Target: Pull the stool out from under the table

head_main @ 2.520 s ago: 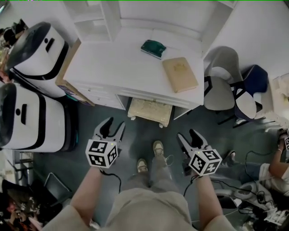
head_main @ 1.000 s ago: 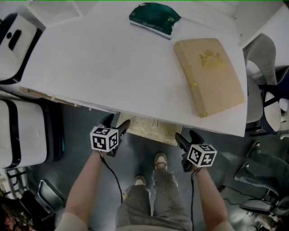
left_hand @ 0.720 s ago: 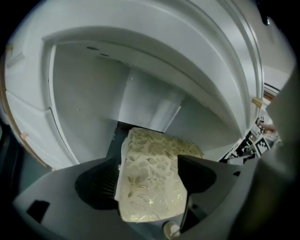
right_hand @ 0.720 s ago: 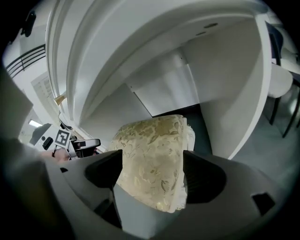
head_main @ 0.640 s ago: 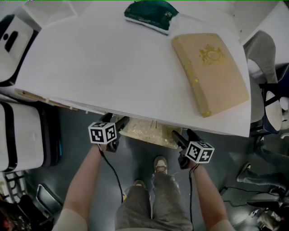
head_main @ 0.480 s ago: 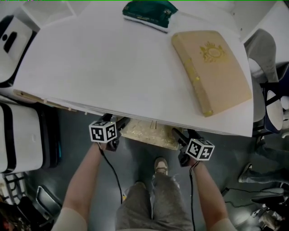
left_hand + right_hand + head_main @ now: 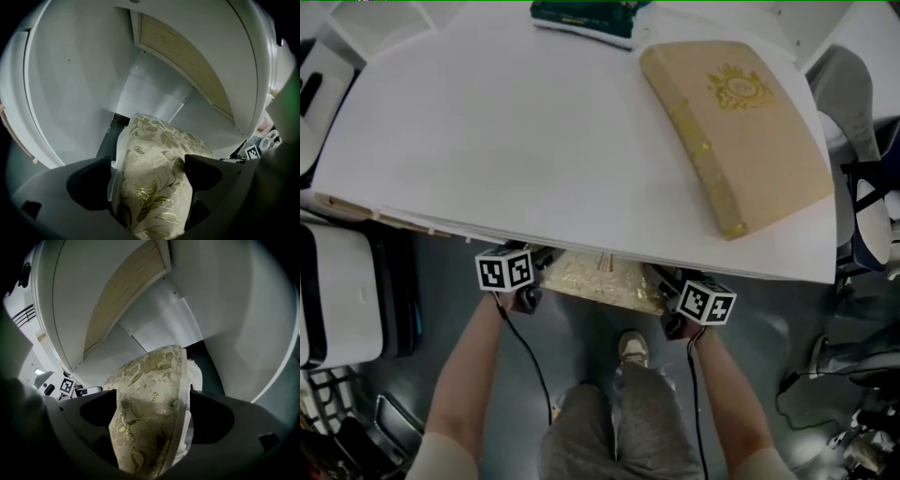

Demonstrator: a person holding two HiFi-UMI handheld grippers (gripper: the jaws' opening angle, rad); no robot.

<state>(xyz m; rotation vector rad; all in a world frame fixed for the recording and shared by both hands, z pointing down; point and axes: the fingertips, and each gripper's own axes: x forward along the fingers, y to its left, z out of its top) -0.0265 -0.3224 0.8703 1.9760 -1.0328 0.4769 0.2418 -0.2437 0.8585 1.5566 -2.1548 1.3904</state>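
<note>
The white counter [image 7: 534, 141] spreads ahead of and above both sets of jaws, and its front edge overhangs their tips in the head view. A white-and-black unit [image 7: 337, 291] stands on the floor well out to the left of the left jaws, and a grey chair [image 7: 862, 131] well to the right of the right ones. The stool [image 7: 598, 278] sits under the counter between the two grippers, with only the front strip of its cream, leaf-patterned seat showing past the counter edge. A tan book [image 7: 741, 127] lies on the counter beyond the right jaws, and a dark green thing [image 7: 581, 13] lies farther off at the far edge. The left gripper [image 7: 149, 176] has just been opening its jaws; they stand wide, and the seat's left end fills the gap between them. The right gripper [image 7: 150, 413] has likewise just been opening; its jaws are wide, with the seat's right end and its pale rim between them. Neither pair looks clamped on the padding.
</note>
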